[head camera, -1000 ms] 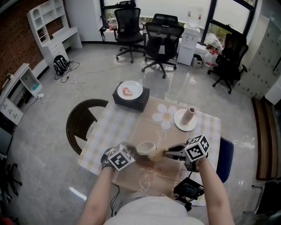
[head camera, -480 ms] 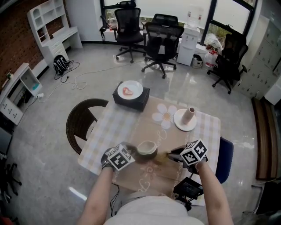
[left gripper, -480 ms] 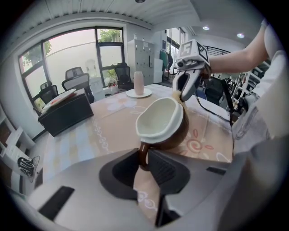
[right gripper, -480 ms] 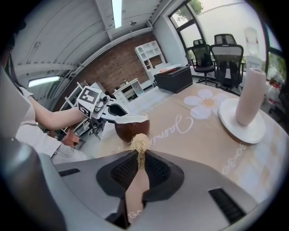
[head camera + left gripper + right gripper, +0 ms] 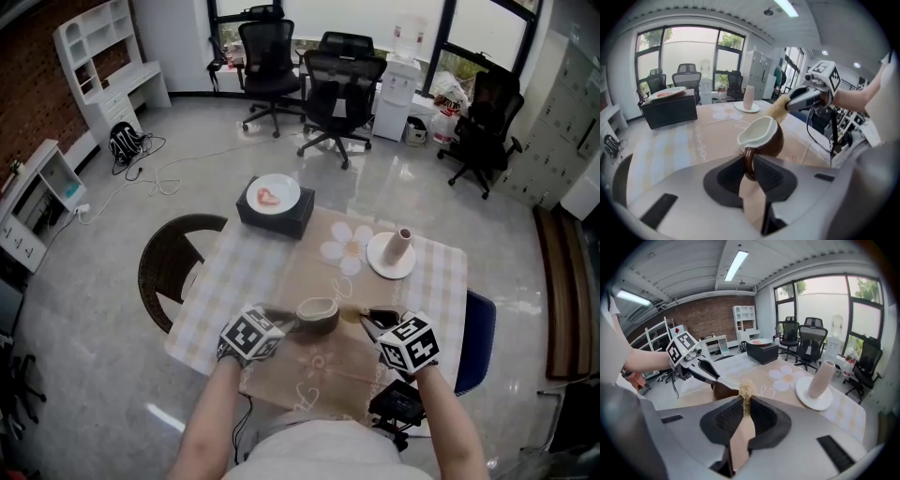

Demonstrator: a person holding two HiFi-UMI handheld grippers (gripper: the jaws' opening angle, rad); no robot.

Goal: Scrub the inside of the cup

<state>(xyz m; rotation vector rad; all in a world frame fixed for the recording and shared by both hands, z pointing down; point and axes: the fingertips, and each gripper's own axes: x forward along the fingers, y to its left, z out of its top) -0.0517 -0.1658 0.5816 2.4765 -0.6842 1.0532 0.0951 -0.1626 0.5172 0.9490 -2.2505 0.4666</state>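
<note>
A cup, brown outside and white inside, hangs over the tan table mat, tilted with its mouth up. My left gripper is shut on its handle, and in the left gripper view the cup rises just beyond the jaws of that gripper. My right gripper is shut on a straw-coloured scrubber, whose tuft sits just right of the cup's rim, outside it. From the right gripper view the scrubber stands up between the right gripper pads, and the cup is partly hidden behind them.
A white plate with a pink cylinder vase stands at the table's far right. A black box topped by a plate sits at the far left corner. A dark chair is left of the table, a blue seat right.
The right gripper has drawn back toward me and turned, taking the scrubber away from the cup's mouth to just beside the rim. The left gripper has rolled slightly with the cup.
</note>
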